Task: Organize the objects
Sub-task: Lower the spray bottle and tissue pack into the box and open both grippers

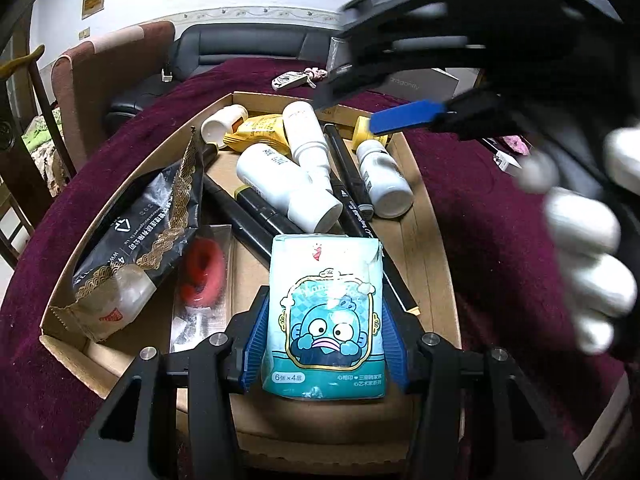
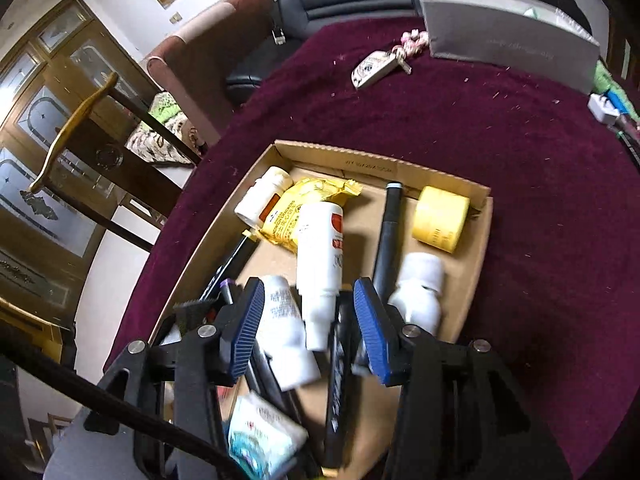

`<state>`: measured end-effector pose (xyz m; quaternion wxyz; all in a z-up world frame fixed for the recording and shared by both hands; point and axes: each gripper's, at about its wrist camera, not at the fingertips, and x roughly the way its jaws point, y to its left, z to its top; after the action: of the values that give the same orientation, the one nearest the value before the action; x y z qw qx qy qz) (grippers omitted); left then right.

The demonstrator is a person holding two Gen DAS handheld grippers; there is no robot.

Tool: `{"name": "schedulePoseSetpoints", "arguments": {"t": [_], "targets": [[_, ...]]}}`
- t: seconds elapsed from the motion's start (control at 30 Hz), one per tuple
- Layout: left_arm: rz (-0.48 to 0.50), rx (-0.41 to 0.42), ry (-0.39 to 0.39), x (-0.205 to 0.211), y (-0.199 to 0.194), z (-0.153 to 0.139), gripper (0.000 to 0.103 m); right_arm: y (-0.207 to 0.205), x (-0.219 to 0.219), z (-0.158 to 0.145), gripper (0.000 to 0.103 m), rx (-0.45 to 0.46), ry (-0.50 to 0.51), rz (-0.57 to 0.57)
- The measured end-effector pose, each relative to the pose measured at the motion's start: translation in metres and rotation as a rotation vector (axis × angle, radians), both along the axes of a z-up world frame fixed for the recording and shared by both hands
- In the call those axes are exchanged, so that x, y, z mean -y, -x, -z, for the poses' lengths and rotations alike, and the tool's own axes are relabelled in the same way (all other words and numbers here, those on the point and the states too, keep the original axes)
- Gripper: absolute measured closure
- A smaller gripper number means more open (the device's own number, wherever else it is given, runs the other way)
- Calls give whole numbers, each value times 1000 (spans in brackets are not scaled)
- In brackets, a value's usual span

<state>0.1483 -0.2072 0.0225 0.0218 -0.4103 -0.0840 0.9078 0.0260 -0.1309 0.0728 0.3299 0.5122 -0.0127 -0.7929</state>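
Tissue pack held over the crowded cardboard box

Left gripper (image 1: 324, 340) clamps the tissue pack (image 1: 325, 312); right gripper (image 2: 308, 320) hangs part-open, empty, above the box (image 2: 476, 264): bottles (image 2: 320, 248) may roll.

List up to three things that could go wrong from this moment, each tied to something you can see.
1. The left gripper pinches a soft tissue pack; it may buckle or slip.
2. The cardboard tray is crowded, so setting the pack down could roll the white bottles.
3. The right gripper, open, hovers close above them and could knock one.
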Motion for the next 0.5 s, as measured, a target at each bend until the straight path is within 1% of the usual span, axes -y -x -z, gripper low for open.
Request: {"name": "schedulePoseSetpoints", "arguments": {"t": [0.13, 0.23, 0.3, 0.33, 0.37, 0.4, 0.43, 0.5], "targets": [[-5, -2, 16, -1, -1, 0, 57, -16, -25, -12, 57, -41, 32, 6], [-9, -2, 29, -2, 1, 0, 55, -29, -48, -16, 54, -70, 55, 26], [-10, 2, 38, -5, 0, 1, 51, -36, -64, -17, 52, -79, 72, 42], [-7, 5, 41, -7, 0, 1, 47, -39, -71, -16, 52, -82, 78, 50], [-4, 10, 49, -9, 0, 1, 40, -42, -80, -14, 51, -82, 85, 61], [-7, 15, 62, -11, 1, 2, 36, -44, -85, -12, 51, -79, 88, 66], [-10, 19, 73, -12, 2, 2, 34, -46, -90, -10, 51, -75, 92, 71], [-14, 21, 75, -15, 0, 2, 33, -50, -100, -4, 51, -62, 99, 78]]}}
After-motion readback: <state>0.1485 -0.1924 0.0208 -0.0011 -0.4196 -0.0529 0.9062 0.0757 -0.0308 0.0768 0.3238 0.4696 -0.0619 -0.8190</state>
